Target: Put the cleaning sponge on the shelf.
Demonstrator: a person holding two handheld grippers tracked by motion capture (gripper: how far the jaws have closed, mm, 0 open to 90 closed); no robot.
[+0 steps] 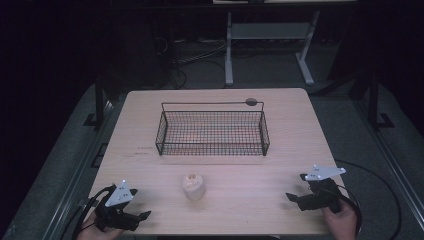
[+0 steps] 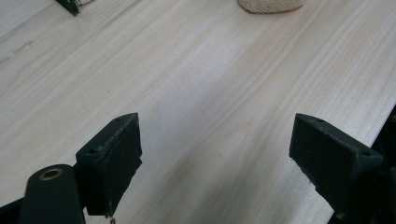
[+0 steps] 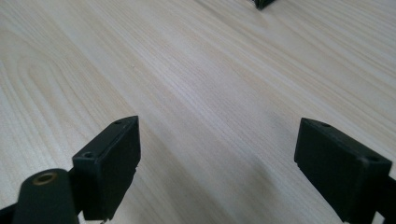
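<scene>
I see the small pale lump (image 1: 193, 186) sitting on the counter (image 1: 150, 170) near its front edge, between my two claws and just in front of the black wire basket (image 1: 213, 131). My left claw (image 1: 145, 215) rests at the front left corner, jaws wide apart with nothing between them. My right claw (image 1: 290, 196) sits at the front right, likewise spread wide and holding nothing.

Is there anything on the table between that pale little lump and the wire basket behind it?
Nothing. In the high view, only bare wooden table separates the pale lump from the wire basket.
</scene>
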